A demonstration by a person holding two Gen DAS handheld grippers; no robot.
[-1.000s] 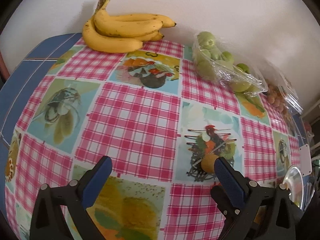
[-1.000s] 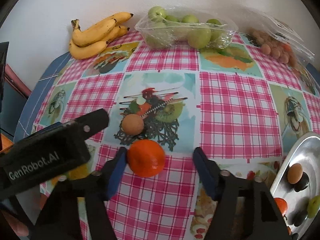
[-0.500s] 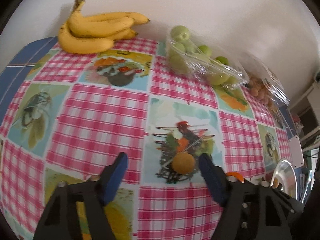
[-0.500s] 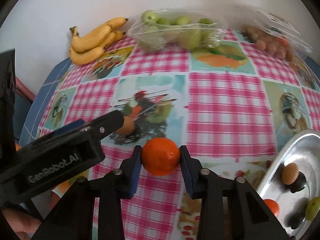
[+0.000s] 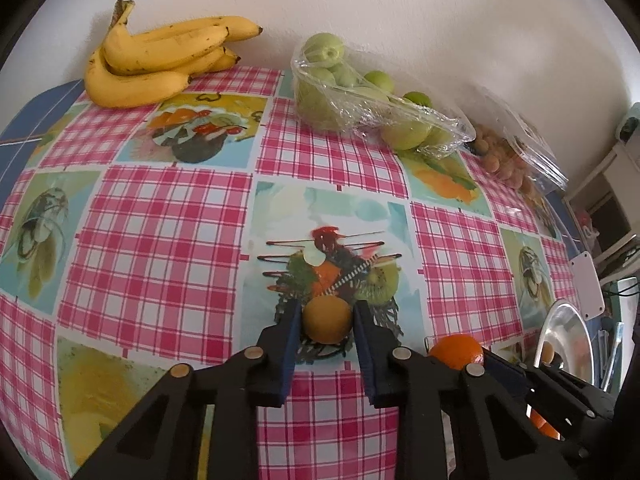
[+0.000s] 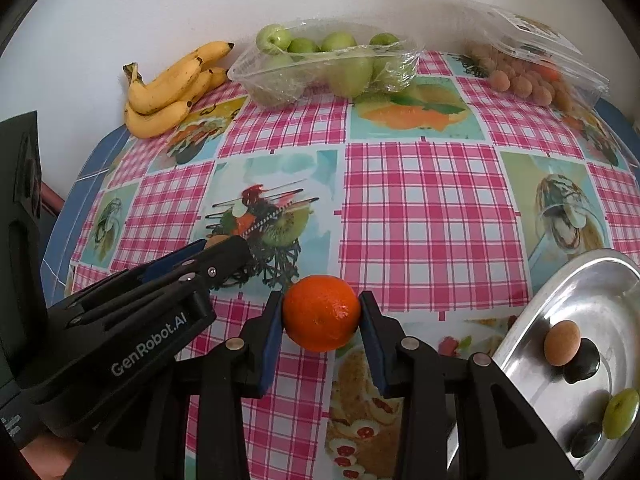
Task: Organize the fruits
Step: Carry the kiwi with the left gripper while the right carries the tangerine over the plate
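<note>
My left gripper (image 5: 327, 306) is shut on a small round tan fruit (image 5: 326, 322) that rests on the checked tablecloth, on its printed fruit picture. Both blue pads press its sides. In the right wrist view my right gripper (image 6: 321, 298) is shut on an orange (image 6: 320, 316), which it holds just above the cloth. The left wrist view also shows that orange (image 5: 456, 350) at lower right. A silver tray (image 6: 592, 280) lies to the right with a brown fruit (image 6: 562, 342), dark fruits and a green grape (image 6: 621, 412) in it.
Against the back wall lie a bunch of bananas (image 5: 160, 64), green apples in a plastic-wrapped tray (image 5: 360, 92), and small brown fruits in a clear box (image 6: 532, 68). The table's blue edge (image 5: 36, 116) shows at the left. The left gripper's body (image 6: 120, 328) crosses the right wrist view.
My left gripper moved over to the tan fruit and closed on it. My right gripper closed on the orange and carried it a little to the right, toward the tray.
</note>
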